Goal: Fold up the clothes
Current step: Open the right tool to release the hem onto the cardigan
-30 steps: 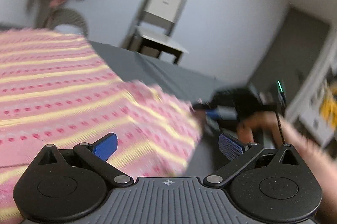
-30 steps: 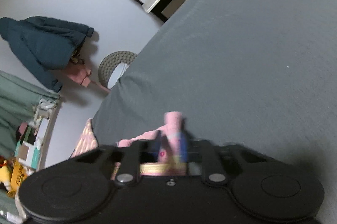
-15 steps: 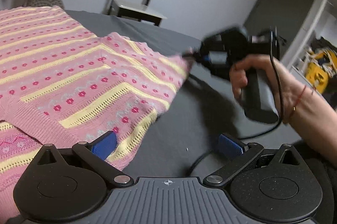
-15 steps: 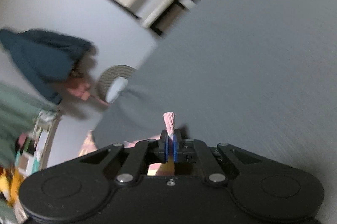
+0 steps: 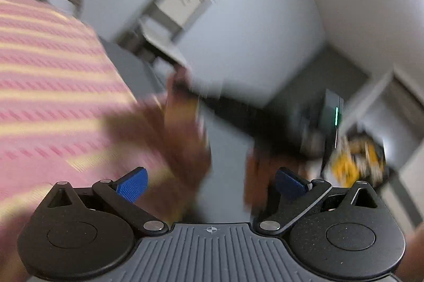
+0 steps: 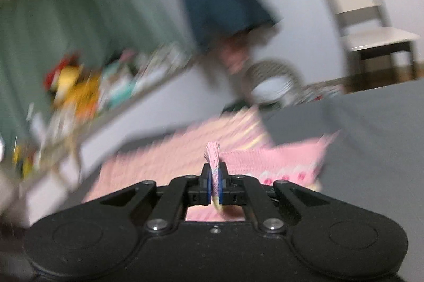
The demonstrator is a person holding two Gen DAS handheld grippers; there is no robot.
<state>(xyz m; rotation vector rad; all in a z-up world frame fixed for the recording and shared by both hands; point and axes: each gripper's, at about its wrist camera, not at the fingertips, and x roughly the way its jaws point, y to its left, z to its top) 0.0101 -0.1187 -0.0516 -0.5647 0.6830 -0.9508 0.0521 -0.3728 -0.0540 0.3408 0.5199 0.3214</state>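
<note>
A fold of the pink sweater (image 6: 267,162) is clamped between the closed fingers of the right gripper (image 6: 215,182). The sweater is spread on the grey bed (image 6: 371,123). The left gripper (image 5: 210,182) is held open, empty.

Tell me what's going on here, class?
A person is folding a pink striped sweater on a grey bed with two handheld grippers. The right gripper is shut on a fold of the sweater's edge. The left gripper is open and holds nothing. Both views are blurred by motion, so the fold is under way.
</note>
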